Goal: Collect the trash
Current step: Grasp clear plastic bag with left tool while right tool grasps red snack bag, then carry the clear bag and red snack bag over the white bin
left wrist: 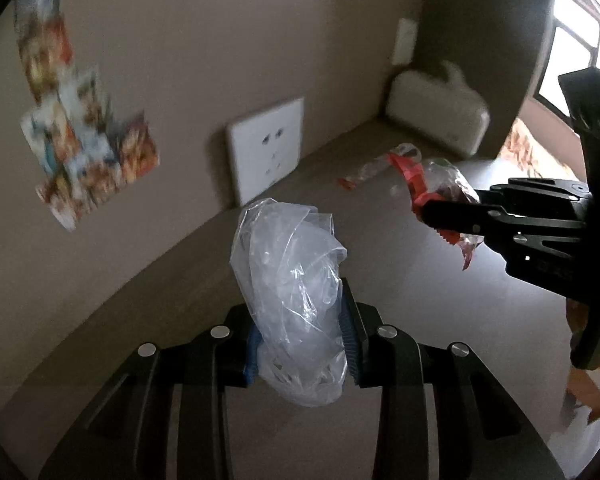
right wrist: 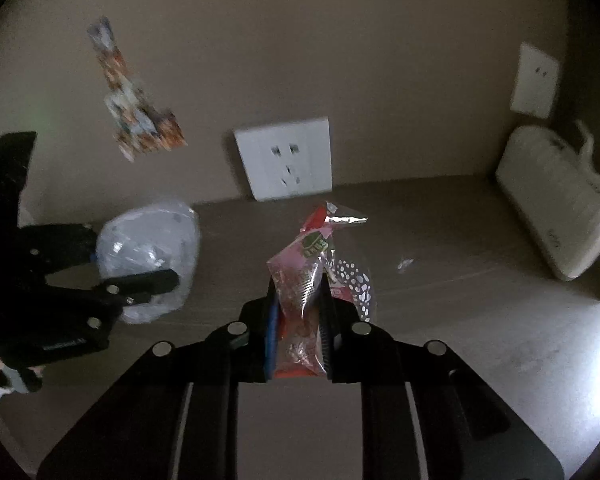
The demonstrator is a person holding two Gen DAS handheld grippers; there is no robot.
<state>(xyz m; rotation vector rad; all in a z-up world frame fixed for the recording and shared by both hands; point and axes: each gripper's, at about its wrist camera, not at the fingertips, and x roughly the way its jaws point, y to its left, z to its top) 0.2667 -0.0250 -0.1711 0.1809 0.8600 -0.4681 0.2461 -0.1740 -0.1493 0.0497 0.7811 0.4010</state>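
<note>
2 claws, both loaded. Left claw [left wrist: 300,344] pinches a crumpled clear plastic bag [left wrist: 290,292], held above the desk [left wrist: 380,280]. Right claw [right wrist: 300,332] is pressed tight on a red snack wrapper [right wrist: 300,300]. Clear wrapper scrap [left wrist: 374,168] lies far on the desk, near a white case [left wrist: 440,116]. Wall socket [right wrist: 286,158] behind.

Two wall sockets [right wrist: 286,158], two tools [right wrist: 300,320].

No lettering reads clearly: the snack wrapper [right wrist: 300,300] bears a green label, its characters too blurred to make out.
</note>
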